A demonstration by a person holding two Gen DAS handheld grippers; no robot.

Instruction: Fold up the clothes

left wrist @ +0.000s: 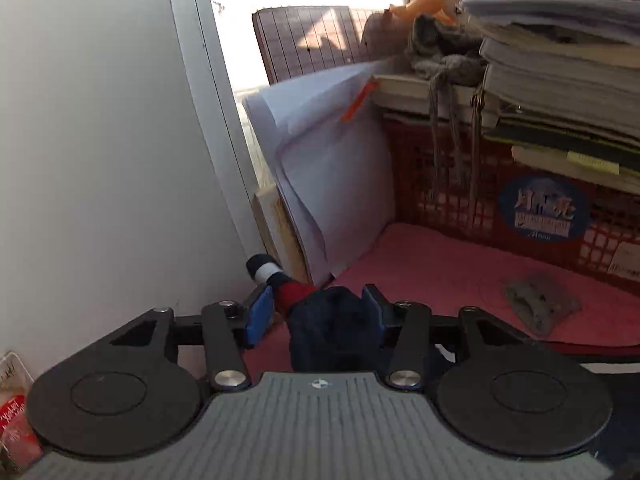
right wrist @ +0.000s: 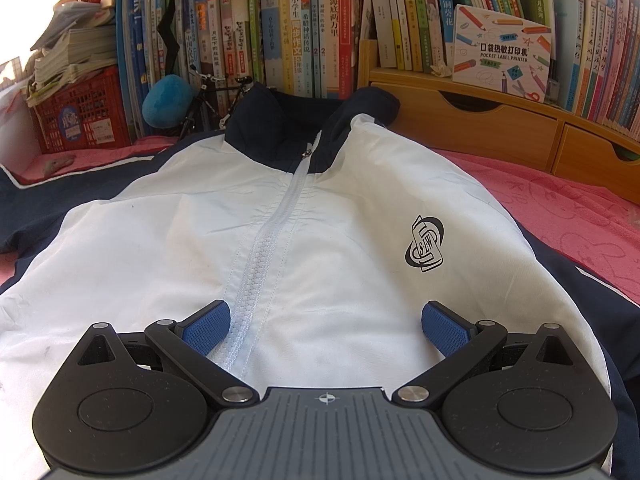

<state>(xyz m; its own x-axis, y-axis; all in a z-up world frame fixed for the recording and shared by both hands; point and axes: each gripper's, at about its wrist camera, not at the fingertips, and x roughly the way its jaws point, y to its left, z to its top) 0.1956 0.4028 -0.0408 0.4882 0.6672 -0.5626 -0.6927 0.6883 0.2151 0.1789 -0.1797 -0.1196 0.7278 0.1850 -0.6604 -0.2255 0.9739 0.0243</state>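
So the jacket is lying face up on the pink cloth that covers the table, white front panel, navy collar at the far end by the bookshelf, zip closed down the middle. There's a black logo on the chest, to the right of the zip in the right wrist view.

The right hand-held gripper hangs over the lower front of the jacket with its blue pads spread wide apart, nothing pinched between them. The zipper runs just beside its left pad.

The left hand-held gripper is over by the wall, at the cuff end of a sleeve. Bunched navy fabric sits between its pads, with a red and white cuff sticking out past them. The right pad touches the cloth, the left one has a visible gap, so the jaws look apart rather than clamped.

A red crate stacked with papers sits behind.
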